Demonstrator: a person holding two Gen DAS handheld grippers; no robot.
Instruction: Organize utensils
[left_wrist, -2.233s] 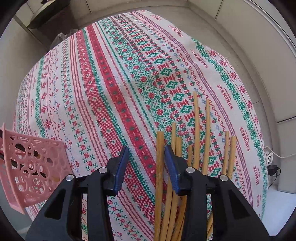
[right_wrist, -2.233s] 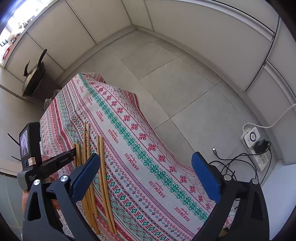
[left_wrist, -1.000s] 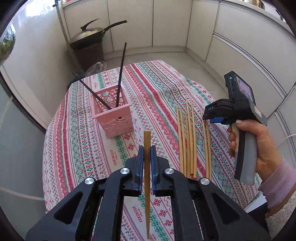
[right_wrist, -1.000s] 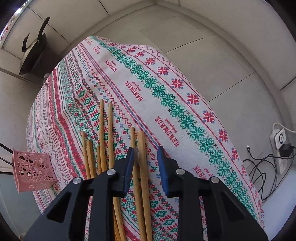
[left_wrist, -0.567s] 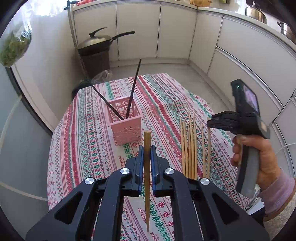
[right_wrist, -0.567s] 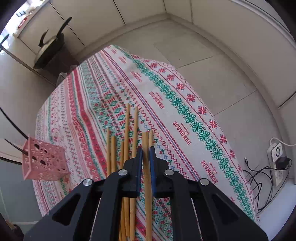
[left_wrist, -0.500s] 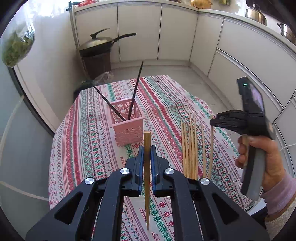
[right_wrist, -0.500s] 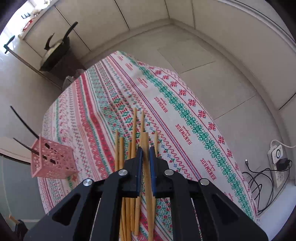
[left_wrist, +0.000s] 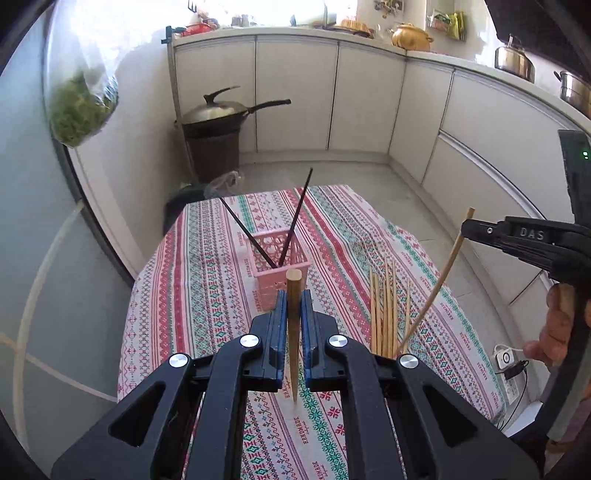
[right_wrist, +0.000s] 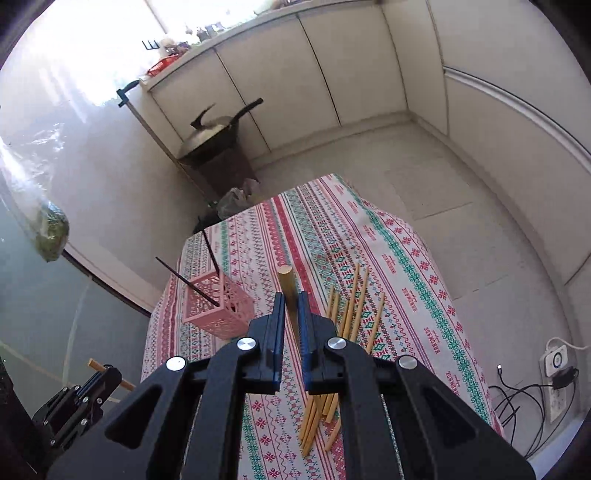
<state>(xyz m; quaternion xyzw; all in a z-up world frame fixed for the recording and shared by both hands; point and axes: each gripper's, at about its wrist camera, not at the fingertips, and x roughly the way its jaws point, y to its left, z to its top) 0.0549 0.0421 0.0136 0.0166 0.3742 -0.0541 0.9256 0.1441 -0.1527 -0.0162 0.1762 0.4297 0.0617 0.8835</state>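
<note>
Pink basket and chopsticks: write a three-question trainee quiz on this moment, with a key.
1. True or false: the pink basket already holds two black chopsticks.
2. Multiple choice: what is the left gripper shut on? A) a black chopstick B) a wooden chopstick C) nothing
3. Fill in: the right gripper is shut on a second wooden chopstick, while the loose wooden chopsticks lie on the ____.

Key: 1 true; 2 B; 3 tablecloth.
</note>
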